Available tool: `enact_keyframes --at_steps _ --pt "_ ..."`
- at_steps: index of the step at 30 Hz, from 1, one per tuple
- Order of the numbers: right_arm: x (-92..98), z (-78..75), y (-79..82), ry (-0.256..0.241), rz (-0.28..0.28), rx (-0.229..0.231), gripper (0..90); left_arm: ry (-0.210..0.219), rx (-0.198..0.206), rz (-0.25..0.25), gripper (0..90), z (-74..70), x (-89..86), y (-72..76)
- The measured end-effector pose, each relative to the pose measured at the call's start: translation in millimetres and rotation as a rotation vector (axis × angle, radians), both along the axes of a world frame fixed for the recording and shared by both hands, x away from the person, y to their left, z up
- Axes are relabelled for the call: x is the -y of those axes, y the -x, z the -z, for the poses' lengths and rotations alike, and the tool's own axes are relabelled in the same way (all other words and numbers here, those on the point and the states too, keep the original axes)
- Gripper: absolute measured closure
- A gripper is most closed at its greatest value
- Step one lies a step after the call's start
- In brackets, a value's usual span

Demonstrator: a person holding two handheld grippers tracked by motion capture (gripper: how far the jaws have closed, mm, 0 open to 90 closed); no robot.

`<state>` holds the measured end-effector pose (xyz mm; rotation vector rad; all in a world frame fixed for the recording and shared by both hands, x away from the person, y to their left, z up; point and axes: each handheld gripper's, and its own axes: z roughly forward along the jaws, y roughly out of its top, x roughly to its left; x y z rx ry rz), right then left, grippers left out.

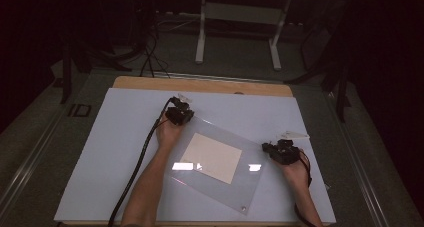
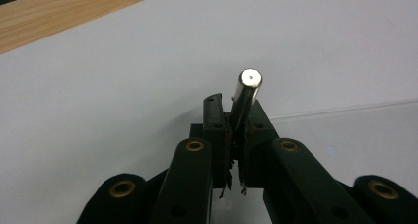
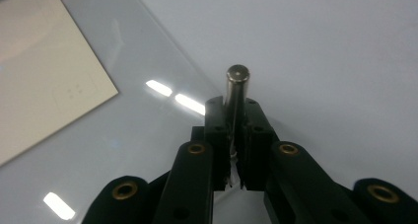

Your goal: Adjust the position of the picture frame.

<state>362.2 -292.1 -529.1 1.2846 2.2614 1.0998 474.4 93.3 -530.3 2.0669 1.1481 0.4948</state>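
1. My left claw (image 1: 181, 113) sits at the far left corner of the clear sheet (image 1: 250, 179), jaws clamped on a short metal pin (image 2: 245, 99). In the left gripper view the pin stands up between the jaws, tilted a little, with the sheet's edge just beside it. I would straighten the pin before lowering it, so that it meets the corner squarely.

2. Between my two claws the clear sheet lies at an angle on the white board (image 1: 110, 152), with a cream card (image 1: 212, 157) under or on its middle; which, I cannot tell. A small hole or stud (image 1: 243, 207) shows at the near corner. I judge the pins belong at the corners, so I should keep the sheet from sliding as I press.

3. My right claw (image 1: 281, 151) is at the sheet's right corner, jaws closed on a second metal pin (image 3: 235, 88). In the right gripper view this pin rises over the sheet's edge, near the glare streaks. I would lower it slowly and upright, and let go only once it is seated.

4. Work one corner at a time, the other claw holding steady.
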Motion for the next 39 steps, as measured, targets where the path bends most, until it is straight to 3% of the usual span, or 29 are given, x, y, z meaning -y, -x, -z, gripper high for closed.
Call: enact_keyframes --at_steps 11,13,15,20,24,25,26,30,31,39 --pt "-2.0 -10.2 -4.1 -0.03 0.012 -0.018 83.7 -0.023 -0.04 0.115 84.8 -16.3 -19.7 9.4" --pt "-5.9 -15.0 -8.6 -0.028 0.018 -0.016 83.6 -0.02 -0.045 0.132 84.6 -19.9 -25.7 11.6" --pt "-9.2 -17.1 -12.5 -0.028 0.017 -0.016 83.6 0.011 -0.06 0.139 84.4 -22.8 -37.4 14.6" --pt "-23.7 -22.9 -24.6 -0.027 -0.015 -0.02 83.6 0.038 -0.063 0.11 84.2 -25.7 -58.8 22.5" --pt "-30.4 -26.0 -29.3 -0.024 -0.027 -0.026 83.6 0.042 -0.066 0.103 84.2 -26.1 -63.4 24.1" --pt "-30.4 -26.0 -29.3 -0.024 -0.027 -0.026 83.6 0.058 -0.088 0.08 84.2 -28.2 -80.4 29.8" --pt "-42.2 -32.6 -42.3 -0.033 -0.05 -0.037 83.3 0.069 -0.096 0.069 84.1 -29.0 -85.0 31.0" --pt "-51.2 -38.6 -56.7 -0.056 -0.076 -0.058 82.8 0.091 -0.113 0.048 84.0 -30.7 -99.3 34.8" --pt "-59.1 -41.7 -68.1 -0.056 -0.087 -0.071 82.9 0.109 -0.131 0.038 83.9 -29.9 -107.4 36.8" --pt "-70.6 -34.0 -95.3 -0.04 -0.066 -0.118 83.0 0.116 -0.16 0.01 83.6 -18.2 -111.8 38.4"
